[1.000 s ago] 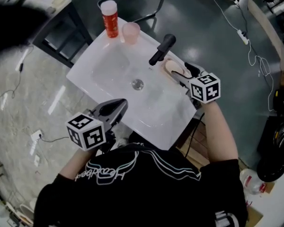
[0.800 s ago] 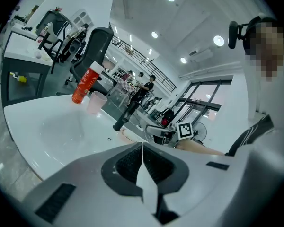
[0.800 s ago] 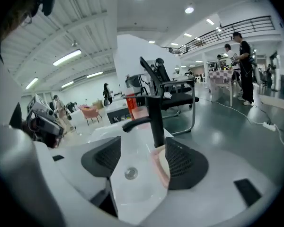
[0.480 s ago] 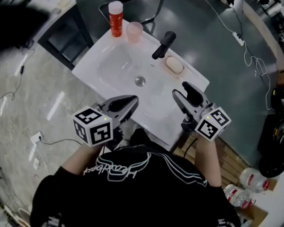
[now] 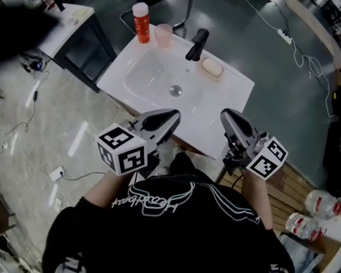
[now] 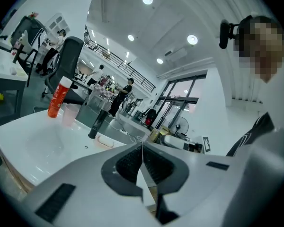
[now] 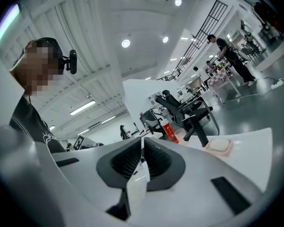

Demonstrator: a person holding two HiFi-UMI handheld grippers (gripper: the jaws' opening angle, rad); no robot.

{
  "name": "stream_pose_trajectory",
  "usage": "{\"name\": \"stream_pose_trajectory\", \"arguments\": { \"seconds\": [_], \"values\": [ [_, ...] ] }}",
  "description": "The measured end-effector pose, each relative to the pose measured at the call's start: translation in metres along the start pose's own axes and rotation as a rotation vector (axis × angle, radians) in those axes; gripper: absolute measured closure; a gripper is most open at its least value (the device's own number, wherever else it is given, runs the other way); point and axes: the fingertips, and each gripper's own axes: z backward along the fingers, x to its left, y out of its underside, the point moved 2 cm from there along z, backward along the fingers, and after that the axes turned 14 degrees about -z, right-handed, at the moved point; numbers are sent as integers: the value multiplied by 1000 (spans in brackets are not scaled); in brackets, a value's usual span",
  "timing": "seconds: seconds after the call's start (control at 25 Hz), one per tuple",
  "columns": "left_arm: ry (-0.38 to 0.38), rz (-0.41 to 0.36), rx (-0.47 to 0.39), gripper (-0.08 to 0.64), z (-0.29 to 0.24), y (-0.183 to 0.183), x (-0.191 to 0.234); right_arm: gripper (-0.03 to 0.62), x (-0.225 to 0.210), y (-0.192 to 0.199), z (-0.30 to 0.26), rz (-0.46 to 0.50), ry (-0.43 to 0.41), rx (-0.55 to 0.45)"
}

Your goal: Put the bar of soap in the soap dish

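A pale bar of soap (image 5: 211, 67) lies in the pink soap dish (image 5: 219, 75) on the right rim of the white sink (image 5: 137, 93), beside the black faucet (image 5: 196, 44). The right gripper view shows the soap (image 7: 219, 145) in its dish (image 7: 228, 151) far ahead. My right gripper (image 5: 226, 115) (image 7: 142, 138) hangs off the sink's near edge; its jaws have just been closing and are shut with nothing between them. My left gripper (image 5: 175, 116) (image 6: 142, 145) is shut and empty over the near rim, well short of the dish (image 6: 105, 141).
An orange bottle (image 5: 141, 23) and a pink cup (image 5: 163, 36) stand at the sink's far corner. The drain (image 5: 175, 90) sits mid-basin. A dark table (image 5: 79, 27) stands to the left, cables cross the floor, and plastic bottles (image 5: 321, 203) lie at lower right.
The right gripper left the soap in the dish, drew back toward the person and rose, and its jaws closed. The left gripper also rose and moved slightly right.
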Motion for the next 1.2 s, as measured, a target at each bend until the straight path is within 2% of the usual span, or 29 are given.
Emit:
{"name": "stream_pose_trajectory", "arguments": {
  "seconds": [0.2,0.32,0.52,0.96,1.2],
  "values": [
    [13,-39,-38,535,14,-17,-17,563,27,1,6,7,-32,-20],
    [22,-73,-57,536,23,-25,-25,565,46,-1,9,58,-49,-27],
    [10,-92,-76,535,38,-32,-25,566,62,4,15,123,-25,-20],
    [-15,-108,-54,537,66,-25,-14,566,61,31,11,144,26,-9],
    [-8,-107,-34,535,63,-11,-12,566,49,42,14,119,40,-11]
  ]
}}
